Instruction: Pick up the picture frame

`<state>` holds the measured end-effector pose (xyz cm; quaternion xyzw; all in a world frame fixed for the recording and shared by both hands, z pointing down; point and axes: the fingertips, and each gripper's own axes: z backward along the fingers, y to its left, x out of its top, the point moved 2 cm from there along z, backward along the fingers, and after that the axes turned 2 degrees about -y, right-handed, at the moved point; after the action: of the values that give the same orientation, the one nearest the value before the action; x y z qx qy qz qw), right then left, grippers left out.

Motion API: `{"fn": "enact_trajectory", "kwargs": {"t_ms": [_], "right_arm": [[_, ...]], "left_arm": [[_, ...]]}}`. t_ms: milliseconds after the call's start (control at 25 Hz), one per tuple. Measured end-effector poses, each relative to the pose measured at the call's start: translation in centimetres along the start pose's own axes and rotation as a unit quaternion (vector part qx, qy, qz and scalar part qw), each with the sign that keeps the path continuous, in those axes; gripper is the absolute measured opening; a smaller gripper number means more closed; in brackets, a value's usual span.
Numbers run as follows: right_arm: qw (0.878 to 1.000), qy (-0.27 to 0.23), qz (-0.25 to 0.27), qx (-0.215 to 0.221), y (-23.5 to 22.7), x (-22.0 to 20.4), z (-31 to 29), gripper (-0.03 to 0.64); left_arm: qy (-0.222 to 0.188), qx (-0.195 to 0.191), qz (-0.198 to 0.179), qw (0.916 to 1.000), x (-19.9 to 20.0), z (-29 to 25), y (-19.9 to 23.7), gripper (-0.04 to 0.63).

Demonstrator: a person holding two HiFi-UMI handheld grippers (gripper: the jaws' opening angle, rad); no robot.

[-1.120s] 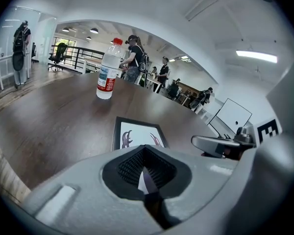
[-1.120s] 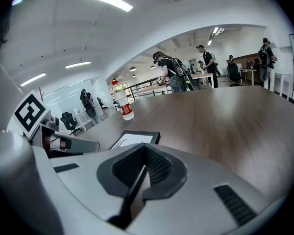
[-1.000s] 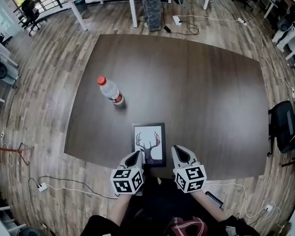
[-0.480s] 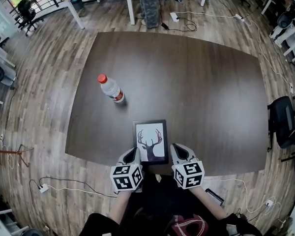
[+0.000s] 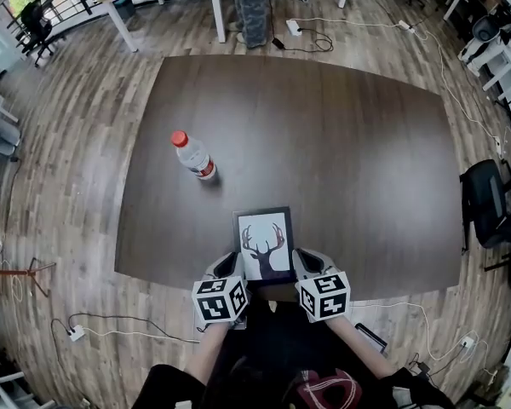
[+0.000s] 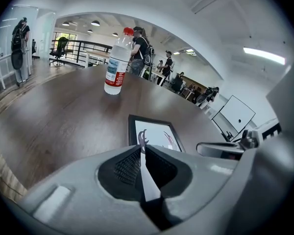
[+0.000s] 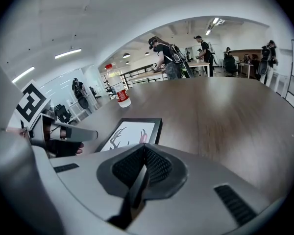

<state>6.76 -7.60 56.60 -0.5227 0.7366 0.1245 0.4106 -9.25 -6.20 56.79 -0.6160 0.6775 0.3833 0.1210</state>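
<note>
The left hand-held gripper (image 5: 227, 267) has its jaws pressed together with nothing between them. The right hand-held gripper (image 5: 307, 261) is the same, shut and empty. Both point forward and down at the near end of the picture frame (image 5: 265, 244), one towards each near corner.

Compared with a second ago, both have eased forward and a little lower. The strip of surface that then showed between them and the frame's near edge has closed up. In the head view their tips now sit just beside the two near corners, but I cannot tell whether either touches the black moulding.

The frame has not shifted. It lies flat with its deer print facing up, on the dark wooden surface (image 5: 349, 160) close to the near edge. A red-capped water bottle (image 5: 192, 155) stands well apart, farther back and to the left.

The approach looks nearly finished, but the grasp has not begun. With both pairs of jaws shut, neither can take hold yet. The frame lies flush on the surface and offers little to bite, so an edge probably has to be raised, or the jaws opened around the moulding, before it can be lifted.
</note>
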Motion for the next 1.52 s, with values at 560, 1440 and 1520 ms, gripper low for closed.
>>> {"fn": "enact_trajectory", "kwargs": {"t_ms": [560, 1440, 1520], "right_arm": [[0.998, 0.043, -0.017, -0.048, -0.1, -0.9, -1.9, 0.125], [0.992, 0.096, 0.0, -0.085, 0.0, -2.3, -3.7, 0.105], [0.991, 0.1, 0.007, -0.089, 0.1, -2.4, -3.8, 0.097]], "left_arm": [[0.061, 0.01, -0.001, 0.9981, -0.7, -1.6, 1.9, 0.146], [0.127, 0.048, -0.011, 0.9907, -1.4, -3.0, 2.4, 0.165], [0.127, 0.053, -0.013, 0.9903, -1.5, -3.1, 2.3, 0.166]]}}
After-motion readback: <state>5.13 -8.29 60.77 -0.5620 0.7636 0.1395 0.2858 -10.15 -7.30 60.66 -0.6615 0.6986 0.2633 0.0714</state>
